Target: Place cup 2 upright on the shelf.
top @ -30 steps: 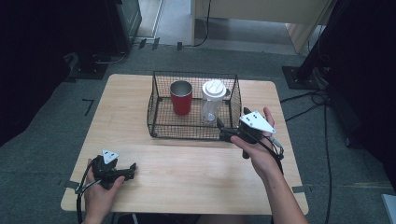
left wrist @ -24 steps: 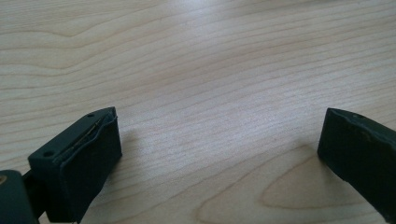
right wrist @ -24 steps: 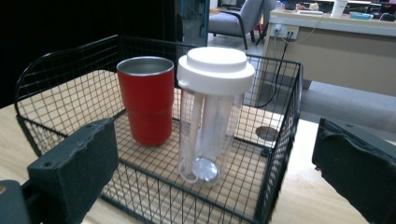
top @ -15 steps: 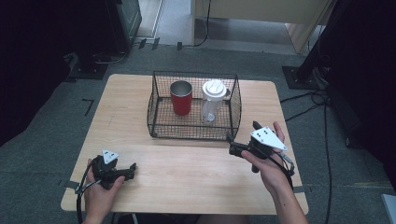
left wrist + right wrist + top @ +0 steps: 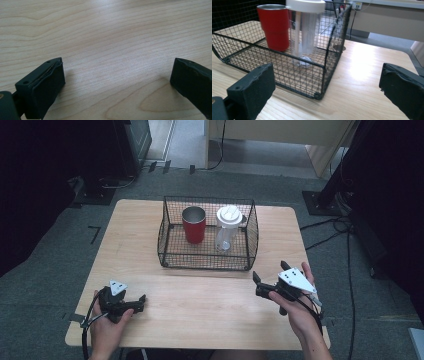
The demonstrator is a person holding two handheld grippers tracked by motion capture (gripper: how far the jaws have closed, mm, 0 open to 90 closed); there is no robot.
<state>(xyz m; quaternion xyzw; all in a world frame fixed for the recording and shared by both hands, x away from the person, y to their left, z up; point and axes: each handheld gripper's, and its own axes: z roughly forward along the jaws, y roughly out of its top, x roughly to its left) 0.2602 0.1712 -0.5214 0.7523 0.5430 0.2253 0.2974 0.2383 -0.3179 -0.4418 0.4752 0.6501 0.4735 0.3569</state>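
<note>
Both grippers idle rn, nothing held. Our right gripper (image 5: 260,285) sits over the surface's near right part, just off the front right corner of the wire basket (image 5: 206,263); jaws wide apart, nothing between them, pointing toward the basket. The right gripper view looks straight at that corner w/ the clear bottle (image 5: 304,32) nearest and the red cup (image 5: 274,26) behind and to its side. Both stand upright inside the basket, side by side, close but we can't tell if touching; bottle has a white lid on, cup is open at the top. Our left gripper (image 5: 137,304) rests low at the near left of the surface (image 5: 200,310), well apart from the basket, jaws also apart w/ bare wood between them in the left gripper view. Our read: no grasp in hand at this moment, either a drop-off into the basket is done or a pick hasn't begun, can't tell which. If next is a pick, bottle is the nearer target for the right side. It'd call for going up and over the basket wall, coming down from above, jaws square to the bottle body below the lid, and keeping clear of the cup. Mesh rim is the snag risk, imo.
</note>
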